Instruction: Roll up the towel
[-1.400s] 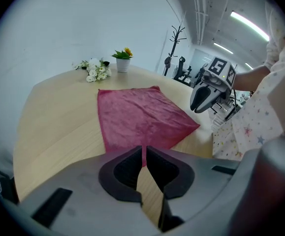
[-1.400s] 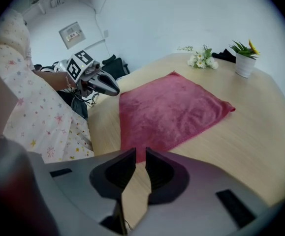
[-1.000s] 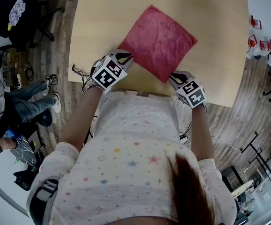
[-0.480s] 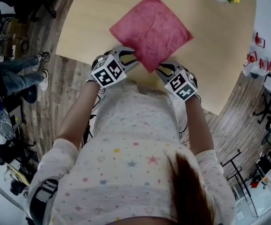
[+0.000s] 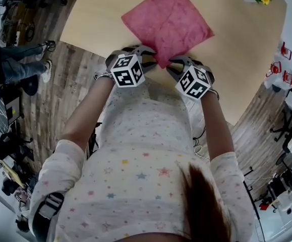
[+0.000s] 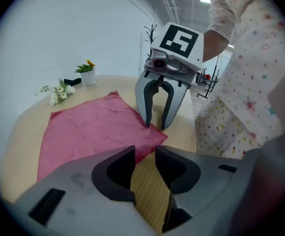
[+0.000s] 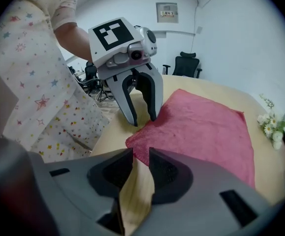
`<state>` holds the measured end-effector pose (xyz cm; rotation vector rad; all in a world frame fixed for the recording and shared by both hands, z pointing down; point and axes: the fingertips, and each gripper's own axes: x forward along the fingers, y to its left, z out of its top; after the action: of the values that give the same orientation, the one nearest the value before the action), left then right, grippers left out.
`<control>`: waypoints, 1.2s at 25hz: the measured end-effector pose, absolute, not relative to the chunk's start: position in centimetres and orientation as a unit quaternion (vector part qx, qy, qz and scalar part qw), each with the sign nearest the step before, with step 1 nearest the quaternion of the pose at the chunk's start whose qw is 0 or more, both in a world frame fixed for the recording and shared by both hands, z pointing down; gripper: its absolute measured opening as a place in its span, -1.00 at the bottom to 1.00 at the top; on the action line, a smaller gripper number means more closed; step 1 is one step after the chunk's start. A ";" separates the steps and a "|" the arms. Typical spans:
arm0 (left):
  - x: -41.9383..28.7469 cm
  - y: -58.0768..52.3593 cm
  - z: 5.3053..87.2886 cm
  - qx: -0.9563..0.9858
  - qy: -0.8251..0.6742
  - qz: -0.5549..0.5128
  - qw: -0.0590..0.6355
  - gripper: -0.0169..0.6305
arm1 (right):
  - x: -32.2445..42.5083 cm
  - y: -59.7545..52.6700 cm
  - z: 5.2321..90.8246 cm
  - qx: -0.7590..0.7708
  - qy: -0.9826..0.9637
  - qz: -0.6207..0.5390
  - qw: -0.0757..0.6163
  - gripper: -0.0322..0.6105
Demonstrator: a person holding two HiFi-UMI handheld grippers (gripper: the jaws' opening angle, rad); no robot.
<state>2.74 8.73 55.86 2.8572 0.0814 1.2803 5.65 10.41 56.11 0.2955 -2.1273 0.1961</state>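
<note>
While left tool [image 6: 144, 151], just opening, and right tool [image 7: 141, 154] gape empty | towel [image 5: 168, 21] flat | flowerpot [image 6: 88, 77] far off

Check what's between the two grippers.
Head view: only the towel's near corner, between left gripper and right gripper. Left jaws have just been opening, nothing between them.

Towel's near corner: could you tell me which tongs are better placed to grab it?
Probably right: the right tongs, open, sit at the towel corner. The left tongs, which have just been opening, straddle the edge farther along without gripping.
</note>
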 end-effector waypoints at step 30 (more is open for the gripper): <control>1.6 9.8 55.4 0.905 0.034 0.402 0.131 -0.84 | 5.6 9.8 54.7 0.114 -0.874 0.230 0.413 -0.77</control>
<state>1.63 9.81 55.36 2.6293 0.0998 1.1678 5.58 9.83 54.71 0.2865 -2.1961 0.5789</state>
